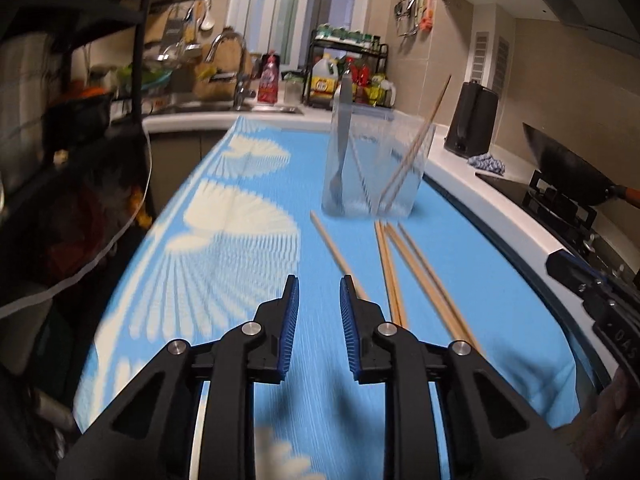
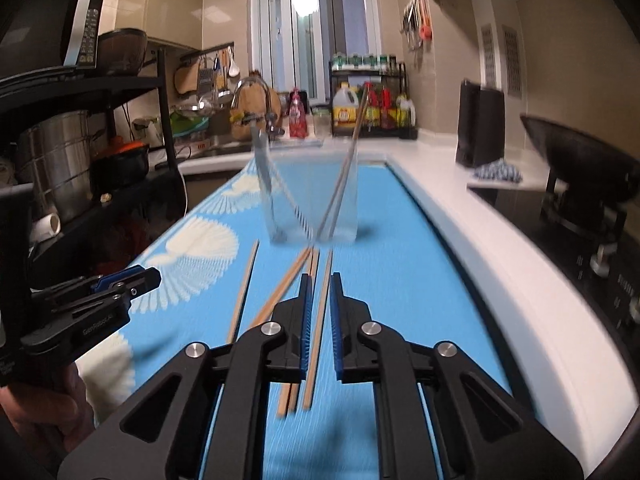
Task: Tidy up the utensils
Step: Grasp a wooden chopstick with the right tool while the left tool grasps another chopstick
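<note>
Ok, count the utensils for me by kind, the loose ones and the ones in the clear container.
Loose chopsticks on the mat: 5
Standing chopsticks in the clear container: 2
Grey knife-like utensil in the container: 1
Total: 8

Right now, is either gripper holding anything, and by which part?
Nothing is held. The left gripper and right gripper are both open above the loose chopsticks on the blue mat.
</note>
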`<action>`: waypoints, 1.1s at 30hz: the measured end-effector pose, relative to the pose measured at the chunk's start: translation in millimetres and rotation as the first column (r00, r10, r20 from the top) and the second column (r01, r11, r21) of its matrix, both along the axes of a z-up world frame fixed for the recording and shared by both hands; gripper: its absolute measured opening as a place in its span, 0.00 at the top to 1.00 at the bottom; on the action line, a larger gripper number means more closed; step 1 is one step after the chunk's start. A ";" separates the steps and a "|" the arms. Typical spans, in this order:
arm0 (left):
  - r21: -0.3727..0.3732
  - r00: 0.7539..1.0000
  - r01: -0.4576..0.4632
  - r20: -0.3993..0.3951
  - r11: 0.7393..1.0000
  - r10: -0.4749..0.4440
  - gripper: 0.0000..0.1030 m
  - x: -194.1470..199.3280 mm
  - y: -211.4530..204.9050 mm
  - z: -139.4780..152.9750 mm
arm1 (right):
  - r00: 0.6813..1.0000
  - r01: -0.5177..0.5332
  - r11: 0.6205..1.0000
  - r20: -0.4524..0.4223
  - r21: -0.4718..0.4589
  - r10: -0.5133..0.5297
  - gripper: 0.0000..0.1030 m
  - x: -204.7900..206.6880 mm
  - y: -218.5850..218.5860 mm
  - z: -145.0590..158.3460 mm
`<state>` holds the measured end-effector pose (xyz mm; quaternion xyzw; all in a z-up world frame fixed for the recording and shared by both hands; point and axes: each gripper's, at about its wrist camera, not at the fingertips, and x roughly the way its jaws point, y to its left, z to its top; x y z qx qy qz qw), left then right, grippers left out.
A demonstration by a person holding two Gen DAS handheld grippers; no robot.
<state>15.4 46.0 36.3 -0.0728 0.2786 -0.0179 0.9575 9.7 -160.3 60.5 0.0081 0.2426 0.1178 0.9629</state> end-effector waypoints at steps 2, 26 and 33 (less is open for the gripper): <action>-0.022 1.000 0.015 -0.017 1.000 -0.015 0.79 -13.0 -6.2 -13.5 | 1.000 -0.019 1.000 -0.021 -0.018 0.019 0.91 -7.1 5.3 -13.6; -0.063 0.995 0.092 -0.016 0.994 -0.093 0.79 -3.4 -39.3 -33.8 | 0.974 -0.004 0.999 -0.224 -0.036 -0.004 0.94 10.0 -3.8 -77.3; -0.072 0.997 0.065 -0.046 0.995 -0.068 0.79 25.3 -54.1 -37.8 | 0.977 0.010 1.000 -0.211 -0.030 -0.016 0.94 6.3 -10.2 -77.5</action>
